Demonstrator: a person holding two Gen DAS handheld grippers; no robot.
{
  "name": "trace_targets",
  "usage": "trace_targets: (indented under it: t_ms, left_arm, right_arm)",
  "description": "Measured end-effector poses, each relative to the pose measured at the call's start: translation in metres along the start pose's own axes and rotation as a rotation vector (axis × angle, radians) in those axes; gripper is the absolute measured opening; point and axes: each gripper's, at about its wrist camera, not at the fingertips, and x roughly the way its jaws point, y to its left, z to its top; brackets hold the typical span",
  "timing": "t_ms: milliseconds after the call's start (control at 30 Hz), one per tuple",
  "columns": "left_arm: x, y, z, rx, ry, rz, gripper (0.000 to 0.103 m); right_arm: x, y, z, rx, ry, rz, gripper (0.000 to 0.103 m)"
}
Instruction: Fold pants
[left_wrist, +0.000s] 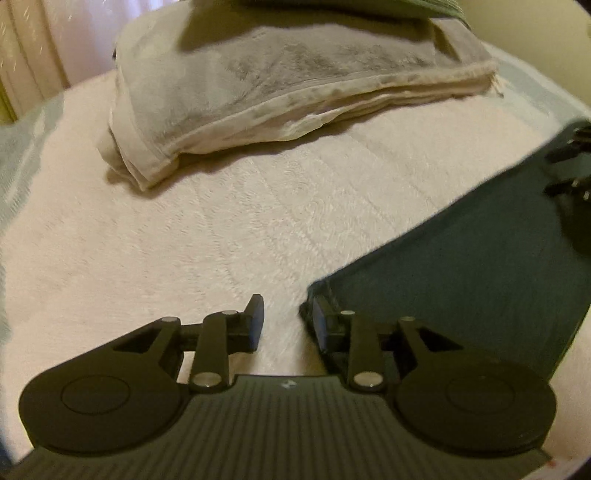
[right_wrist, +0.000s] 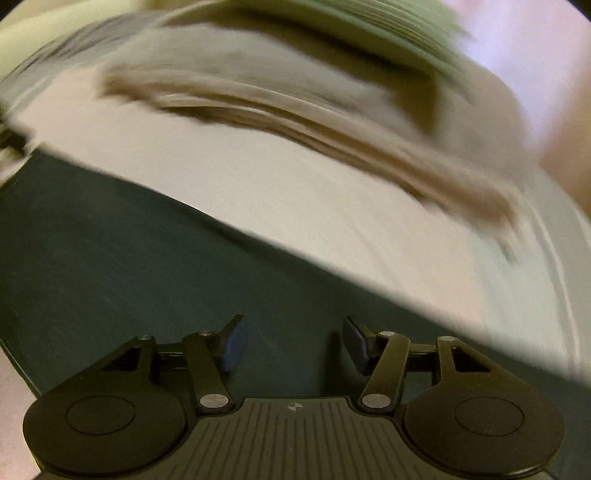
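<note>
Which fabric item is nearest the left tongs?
The dark teal pants; their corner meets the left tongs. The folded grey blanket lies farther back.

Your pants (left_wrist: 461, 280) are dark teal cloth, matt and smooth. The bed (left_wrist: 221, 229) wears a pale woven cover with a raised, nubby texture. The folded blanket (left_wrist: 280, 85) looks plush and fuzzy. Your left gripper (left_wrist: 286, 325) is matt black plastic with shiny metal pins.

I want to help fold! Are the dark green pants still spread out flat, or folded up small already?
Flat, at least the part in view: the dark green pants lie smooth on the white bedspread. Whether folded, cannot tell.
</note>
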Motion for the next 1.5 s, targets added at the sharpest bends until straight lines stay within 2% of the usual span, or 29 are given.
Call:
trace_targets:
  t_ms: [100,233,333,467,600,700,800,900,967,1000,1100,1167,1267,1333,1433,1500]
  left_arm:
    - [-0.019,-0.012,0.003,0.063,-0.01,0.022,0.024]
    - [-0.041,-0.057,0.018,0.183,-0.048,-0.013,0.024]
    - [-0.052,-0.116,0.036,0.293,-0.09,-0.09,0.024]
    - [-0.064,-0.223,0.064,0.456,-0.156,-0.232,0.027]
    - [-0.068,-0.337,0.084,0.636,-0.209,-0.358,0.034]
    - [-0.063,-0.419,0.09,0.806,-0.246,-0.421,0.039]
    - [-0.045,-0.489,0.091,0.971,-0.277,-0.449,0.04]
    - [-0.02,-0.541,0.094,1.073,-0.275,-0.481,0.04]
    - [-0.006,-0.563,0.099,1.118,-0.277,-0.496,0.04]
    - [0.0,-0.572,0.102,1.135,-0.262,-0.507,0.037]
    - [0.014,-0.582,0.123,1.135,-0.21,-0.52,0.009]
    - [0.017,-0.577,0.145,1.083,-0.156,-0.554,0.006]
    - [0.027,-0.559,0.186,0.947,-0.08,-0.603,0.005]
    - [0.033,-0.552,0.207,0.86,-0.021,-0.645,0.003]
    - [0.042,-0.544,0.23,0.785,0.033,-0.69,0.003]
    - [0.044,-0.542,0.233,0.764,0.045,-0.7,0.003]
  right_arm:
    - [-0.048,-0.024,-0.029,0.205,-0.046,-0.06,0.055]
    - [-0.115,-0.055,-0.07,0.357,-0.078,-0.174,0.055]
    - [-0.148,-0.085,-0.095,0.437,-0.067,-0.239,0.056]
    - [-0.173,-0.14,-0.132,0.58,-0.044,-0.293,0.056]
    - [-0.181,-0.184,-0.161,0.656,-0.05,-0.269,0.057]
    - [-0.185,-0.21,-0.187,0.688,-0.054,-0.241,0.057]
    - [-0.189,-0.232,-0.21,0.712,-0.059,-0.23,0.057]
    - [-0.189,-0.242,-0.226,0.725,-0.052,-0.221,0.057]
    - [-0.189,-0.246,-0.234,0.715,-0.051,-0.211,0.057]
    - [-0.188,-0.246,-0.235,0.714,-0.051,-0.207,0.057]
    - [-0.186,-0.244,-0.238,0.727,-0.073,-0.178,0.057]
    - [-0.184,-0.238,-0.233,0.75,-0.094,-0.152,0.057]
    - [-0.174,-0.23,-0.22,0.787,-0.133,-0.115,0.06]
    - [-0.167,-0.224,-0.209,0.799,-0.164,-0.104,0.065]
    - [-0.15,-0.217,-0.19,0.781,-0.183,-0.131,0.068]
    - [-0.135,-0.214,-0.179,0.753,-0.18,-0.182,0.068]
